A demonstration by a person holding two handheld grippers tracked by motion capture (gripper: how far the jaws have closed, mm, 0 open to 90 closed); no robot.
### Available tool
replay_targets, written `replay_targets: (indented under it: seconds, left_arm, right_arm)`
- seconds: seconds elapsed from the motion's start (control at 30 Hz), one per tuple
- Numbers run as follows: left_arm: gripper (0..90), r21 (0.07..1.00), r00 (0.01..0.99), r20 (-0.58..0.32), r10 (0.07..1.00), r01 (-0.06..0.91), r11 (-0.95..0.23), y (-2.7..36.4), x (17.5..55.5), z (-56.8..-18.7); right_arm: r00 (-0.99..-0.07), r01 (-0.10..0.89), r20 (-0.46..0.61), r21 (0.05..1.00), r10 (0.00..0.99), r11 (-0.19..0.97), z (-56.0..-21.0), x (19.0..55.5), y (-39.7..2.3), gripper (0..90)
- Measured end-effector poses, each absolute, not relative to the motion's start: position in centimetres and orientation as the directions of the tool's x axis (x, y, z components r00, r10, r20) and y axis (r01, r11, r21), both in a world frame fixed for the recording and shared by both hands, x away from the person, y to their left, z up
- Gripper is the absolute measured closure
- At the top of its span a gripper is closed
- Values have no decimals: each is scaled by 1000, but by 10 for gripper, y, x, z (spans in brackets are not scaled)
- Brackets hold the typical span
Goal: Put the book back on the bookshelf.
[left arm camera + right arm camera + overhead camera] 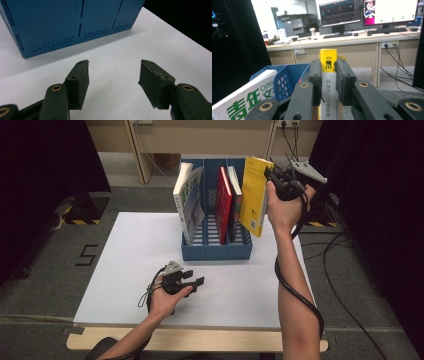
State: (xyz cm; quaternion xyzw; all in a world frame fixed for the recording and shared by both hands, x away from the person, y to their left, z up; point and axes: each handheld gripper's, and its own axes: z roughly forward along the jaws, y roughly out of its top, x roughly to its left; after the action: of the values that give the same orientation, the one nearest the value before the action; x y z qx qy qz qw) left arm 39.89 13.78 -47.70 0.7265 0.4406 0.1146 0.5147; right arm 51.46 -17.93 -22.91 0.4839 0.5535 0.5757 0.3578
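My right gripper (276, 179) is clamped on the yellow book (254, 195), tilted over the blue rack's (216, 251) right end, beside the red book (223, 202). My left gripper (196, 279) rests on the white table (125, 250), jaws apart, holding nothing.

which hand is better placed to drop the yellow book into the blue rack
Right, likely. Its claw is shut on the yellow book's spine, beside the blue rack. The left claw rests open on the table.
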Motion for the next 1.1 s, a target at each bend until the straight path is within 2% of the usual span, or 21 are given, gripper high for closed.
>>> replay_targets:
  seconds: [0.27, 1.1]
  left_arm:
    - [401, 849, 584, -288, 759, 522, -79, 140, 399, -477]
    - [402, 848, 583, -288, 759, 523, -80, 140, 400, -478]
  right_arm:
    - [-275, 110, 163, 984, 947, -138, -236, 524, -172, 774]
    - [-320, 32, 99, 995, 942, -93, -231, 520, -146, 773]
